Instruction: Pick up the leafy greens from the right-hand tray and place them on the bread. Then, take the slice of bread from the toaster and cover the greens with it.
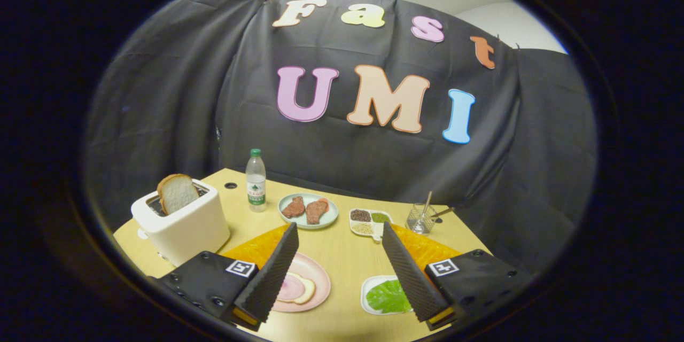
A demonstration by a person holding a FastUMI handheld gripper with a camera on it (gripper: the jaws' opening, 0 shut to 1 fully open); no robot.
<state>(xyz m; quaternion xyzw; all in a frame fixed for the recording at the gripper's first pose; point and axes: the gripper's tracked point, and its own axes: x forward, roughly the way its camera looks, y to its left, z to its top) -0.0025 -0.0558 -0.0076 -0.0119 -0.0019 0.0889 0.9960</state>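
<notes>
Jaws: the gripper (339,232) is hanging above the table with its jaws standing wide apart, holding nothing and touching nothing.
Greens: the greens (388,296) are lying on a white tray (367,293), just beside the right finger, which is partly covering them.
Bread: a slice (299,288) with a pink piece on it is sitting on a pink plate (315,278), beside the left finger, which is hiding part of the plate.
Toaster: the white toaster (181,219) is standing beyond the left finger; a slice of bread (176,192) is sticking up out of its slot, tilted.
Table: the table (342,256) is carrying an orange mat (256,248) under the plate and tray.
Beyond the fingers: a bottle (256,180) is standing next to the toaster; a pale plate (308,210) is holding two pieces of meat (306,209); a divided dish (368,221) is holding seasonings; a glass (420,218) is holding sticks.
</notes>
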